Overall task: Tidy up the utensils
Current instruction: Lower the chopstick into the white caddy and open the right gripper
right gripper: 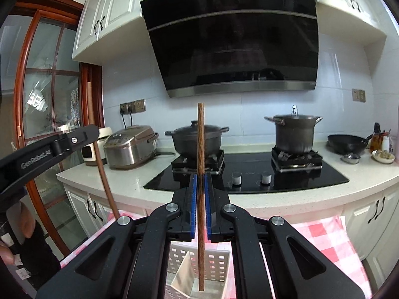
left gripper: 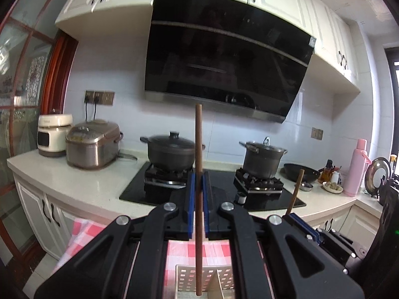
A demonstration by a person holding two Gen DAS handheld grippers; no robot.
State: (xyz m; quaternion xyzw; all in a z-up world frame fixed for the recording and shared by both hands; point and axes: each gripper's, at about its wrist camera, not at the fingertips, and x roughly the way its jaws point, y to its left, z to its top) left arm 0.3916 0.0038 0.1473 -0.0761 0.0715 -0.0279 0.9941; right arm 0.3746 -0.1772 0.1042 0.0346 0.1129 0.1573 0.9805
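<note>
Nearest the cameras, each tool is clamped on one upright wooden chopstick between its blue pads. The left tool (left gripper: 198, 186) grips the left chopstick (left gripper: 198, 149), whose lower end hangs over the white perforated utensil caddy (left gripper: 184, 277) beside its slanted divider; whether the tip touches the caddy floor cannot be told. The right tool (right gripper: 201, 189) grips the right chopstick (right gripper: 201, 149), whose lower end reaches down into the same caddy, to the right of the divider. The caddy stands on a red-and-white checked cloth (right gripper: 329, 236). In the right wrist view the left tool appears at the left edge with its chopstick slanting downward. Beyond the cloth runs the pale counter (right gripper: 129, 177) with a black glass hob (right gripper: 286, 177). On the hob stand a lidded dark casserole (right gripper: 197, 139) at left and a tall steel stockpot (right gripper: 294, 134) at right. A rice cooker (right gripper: 131, 147) sits left of the hob and a black wok (right gripper: 346, 143) right. Above hangs a black range hood (right gripper: 232, 39).
</note>
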